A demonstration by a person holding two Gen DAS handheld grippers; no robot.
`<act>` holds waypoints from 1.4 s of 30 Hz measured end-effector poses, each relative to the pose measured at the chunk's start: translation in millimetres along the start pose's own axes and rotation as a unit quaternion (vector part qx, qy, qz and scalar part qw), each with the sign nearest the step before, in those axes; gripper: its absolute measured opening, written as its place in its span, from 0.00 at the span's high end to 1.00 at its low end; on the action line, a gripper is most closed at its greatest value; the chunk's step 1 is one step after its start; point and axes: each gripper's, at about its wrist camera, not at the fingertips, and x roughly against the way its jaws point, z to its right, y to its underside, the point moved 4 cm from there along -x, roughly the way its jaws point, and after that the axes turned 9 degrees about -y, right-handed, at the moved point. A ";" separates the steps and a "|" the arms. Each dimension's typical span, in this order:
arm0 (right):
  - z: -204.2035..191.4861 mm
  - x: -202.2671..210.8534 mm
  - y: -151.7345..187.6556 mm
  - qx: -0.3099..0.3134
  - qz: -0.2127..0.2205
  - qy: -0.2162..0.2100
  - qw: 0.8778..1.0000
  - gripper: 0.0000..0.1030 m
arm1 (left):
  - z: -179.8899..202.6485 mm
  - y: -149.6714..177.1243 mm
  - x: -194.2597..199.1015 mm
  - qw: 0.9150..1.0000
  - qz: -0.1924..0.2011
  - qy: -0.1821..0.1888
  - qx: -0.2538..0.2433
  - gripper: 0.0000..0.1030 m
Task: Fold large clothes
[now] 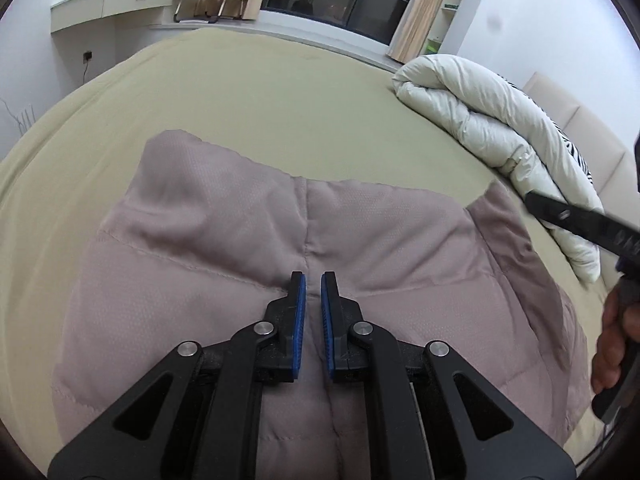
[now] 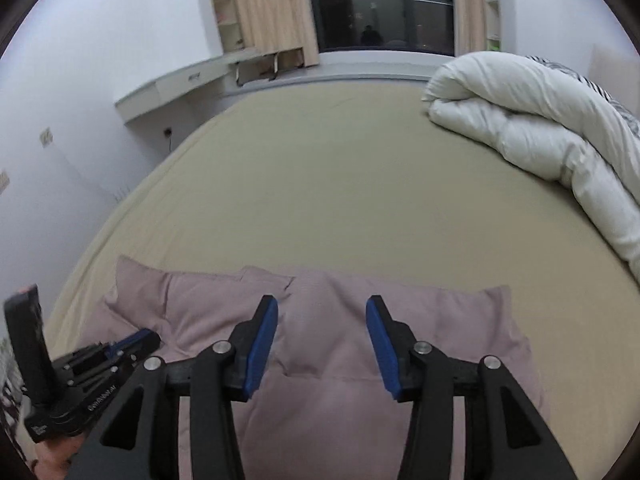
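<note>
Currently the padded mauve jacket [image 1: 224,264] lies flat on the bed [image 1: 280,104], at the near edge of the tan sheet, with a central seam running away from the viewer and stitched quilt lines crossing it. In the right wrist view the same jacket [image 2: 332,360] shows a puffed upper edge with a small fold near the middle.

Left hand-held gripper [image 1: 313,280]: blue-padded fingers [image 1: 299,312] nearly together, a narrow gap between them, positioned right over the central seam. Whether any fabric is pinched in the gap cannot be told; the tips look to sit at or just above the cloth.

Right hand-held gripper [image 2: 322,308]: jaws spread wide, nothing between them, hovering over the middle of the jacket. Its blue pads [image 2: 262,344] are clear of the fabric as far as can be seen.

Each gripper shows up in the other's camera: the right one at the far right of the left view [image 1: 576,220], held in a hand [image 1: 612,344]; the left one at the lower left of the right view [image 2: 132,342].

A rolled white duvet [image 1: 492,132] sits on the right side of the bed, well apart from the jacket. Beyond the bed: a dark window [image 2: 384,4] with beige curtains [image 2: 272,8] and a wall-mounted desk [image 1: 120,4].
</note>
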 end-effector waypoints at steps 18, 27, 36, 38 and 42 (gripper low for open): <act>69.4 -71.8 56.5 -0.130 0.017 -0.137 0.982 0.48 | -34.0 13.9 -24.6 0.998 -0.008 0.050 0.047 0.93; 5.3 -6.9 45.8 -0.002 0.014 -0.004 1.000 0.43 | -32.5 18.9 -9.0 0.999 -0.017 0.025 0.031 0.93; -1.9 -2.2 113.1 0.048 0.027 0.028 0.998 0.26 | -42.0 49.0 23.7 0.998 0.015 0.040 0.044 0.93; 0.5 -7.4 119.0 0.044 0.037 0.030 0.998 0.26 | -39.7 49.0 18.5 0.998 0.013 0.040 0.040 0.93; -4.6 -9.5 122.0 0.044 0.044 0.030 0.998 0.25 | -40.2 51.2 14.9 0.998 0.015 0.042 0.037 0.93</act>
